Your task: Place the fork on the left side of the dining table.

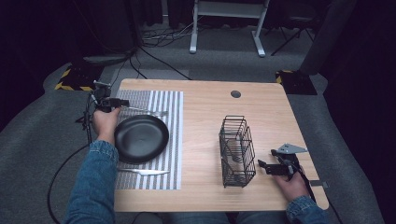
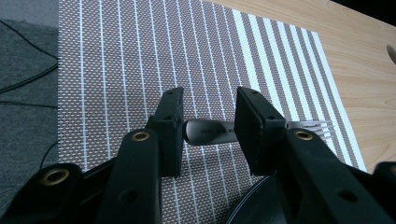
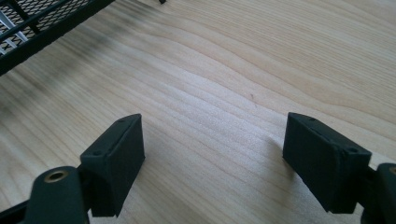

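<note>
Two grippers: one in each of the person's hands, both low over the wooden tabletop [image 1: 205, 112].
Landmark: black plate [image 1: 141, 138], sitting on the striped placemat [image 1: 163, 105] at the left part of the tabletop.
Left gripper [image 2: 208, 128]: at the far left side of the plate, over the mat's far end; its fingers [image 2: 169, 123] are spread a little and stand on either side of the fork's handle. From the left gripper view I cannot tell whether the pads actually touch the metal.
Fork [image 2: 219, 131]: lying flat on the mat just beyond the plate, handle end between the fingers, tines pointing away to the right past the plate's far rim.
Knife [image 1: 142, 171]: flat on the mat on the near side of the plate, close to its rim but not touching.
Wire basket [image 1: 237, 151]: black, upright, well to the right of the plate on bare wood; something pale and metallic shows inside, too small to name.
Right gripper [image 1: 267, 166]: far right of the plate, just right of the basket, held near the tabletop's right edge; its fingers [image 3: 114, 161] are spread wide with nothing but wood between them.
Hole: a round dark opening [image 1: 236, 94] in the tabletop, beyond the plate and off to the right.
</note>
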### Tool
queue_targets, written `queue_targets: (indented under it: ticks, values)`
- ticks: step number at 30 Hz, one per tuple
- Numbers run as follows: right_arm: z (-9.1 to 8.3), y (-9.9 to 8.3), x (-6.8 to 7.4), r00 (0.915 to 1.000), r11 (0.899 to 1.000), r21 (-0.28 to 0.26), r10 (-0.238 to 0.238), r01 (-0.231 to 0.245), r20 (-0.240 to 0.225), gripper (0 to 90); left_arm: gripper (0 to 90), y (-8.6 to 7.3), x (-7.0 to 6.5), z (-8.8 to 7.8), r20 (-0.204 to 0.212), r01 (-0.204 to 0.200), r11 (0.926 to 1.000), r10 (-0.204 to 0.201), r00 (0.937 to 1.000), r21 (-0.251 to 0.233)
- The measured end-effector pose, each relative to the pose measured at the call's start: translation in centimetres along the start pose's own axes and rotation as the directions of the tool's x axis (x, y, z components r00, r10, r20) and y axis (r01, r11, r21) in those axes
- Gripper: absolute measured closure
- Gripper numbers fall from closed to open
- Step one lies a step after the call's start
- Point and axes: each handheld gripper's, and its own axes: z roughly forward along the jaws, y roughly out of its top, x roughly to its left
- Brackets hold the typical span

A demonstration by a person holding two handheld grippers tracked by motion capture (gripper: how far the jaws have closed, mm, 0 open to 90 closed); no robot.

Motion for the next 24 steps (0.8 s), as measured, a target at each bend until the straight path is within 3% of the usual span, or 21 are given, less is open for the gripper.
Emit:
queue_targets:
  ticks: [10, 12, 17, 19, 22, 23, 24]
  values:
    - [0.0, 0.0, 0.0, 1.0000, 1.000, 0.000, 0.000, 0.000, 0.000, 20.8, 59.2, -0.2, 0.6, -0.1, -0.045, 0.014, 0.9999, -0.015, 0.9989, -0.006]
    - [0.0, 0.0, 0.0, 1.0000, 1.000, 0.000, 0.000, 0.000, 0.000, 20.8, 56.3, -0.2, 0.5, -0.2, -0.086, -0.010, 0.9999, 0.010, 0.9962, -0.008]
    - [0.0, 0.0, 0.0, 1.0000, 1.000, 0.000, 0.001, -0.001, 0.001, 20.8, 53.3, -0.2, 0.1, -1.1, -0.109, -0.030, 0.9991, 0.027, 0.9937, -0.029]
    - [0.0, 0.0, 0.0, 1.0000, 1.000, 0.000, 0.000, 0.000, 0.001, 20.8, 53.1, -0.2, -0.2, -1.4, -0.113, -0.043, 0.9983, 0.039, 0.9929, -0.039]
    - [0.0, 0.0, 0.0, 1.0000, 1.000, 0.000, 0.000, 0.000, 0.001, 20.8, 52.1, -0.1, -1.8, -2.9, -0.124, -0.110, 0.9915, 0.101, 0.9871, -0.069]
    - [0.0, 0.0, 0.0, 1.0000, 1.000, 0.000, 0.000, 0.000, 0.001, 20.8, 51.5, -0.1, -1.8, -2.9, -0.124, -0.110, 0.9915, 0.101, 0.9871, -0.069]
    - [0.0, 0.0, 0.0, 1.0000, 1.000, 0.000, 0.000, 0.000, 0.001, 20.8, 51.0, -0.2, -3.1, -3.6, -0.154, -0.160, 0.9846, 0.148, 0.9769, -0.070]
